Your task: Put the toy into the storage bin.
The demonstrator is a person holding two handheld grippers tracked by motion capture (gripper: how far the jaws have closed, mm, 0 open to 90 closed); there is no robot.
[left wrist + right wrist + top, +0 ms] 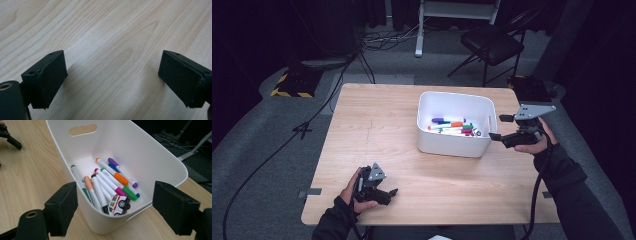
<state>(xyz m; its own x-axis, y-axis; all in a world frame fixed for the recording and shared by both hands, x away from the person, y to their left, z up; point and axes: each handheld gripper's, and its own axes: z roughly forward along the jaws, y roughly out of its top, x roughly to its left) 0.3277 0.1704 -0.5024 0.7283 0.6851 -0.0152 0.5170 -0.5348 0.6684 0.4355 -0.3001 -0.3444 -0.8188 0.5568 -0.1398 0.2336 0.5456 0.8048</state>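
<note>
Two hand-held grippers are in play. Right hand-held gripper (495, 127) hangs just beside the white plastic bin (455, 145) at its near-right rim, jaws spread wide w/ nothing between them, prob. just after a drop. A toy car (119, 205), white w/ dark windows, lies in the bin's near corner against the markers (107, 182), approx. a dozen, piled loosely so they stay corralled. Left hand-held gripper (393, 191) rests low over the desk (377, 125), jaws apart, empty, parked clear. One marker carries small print, too small to read.
</note>
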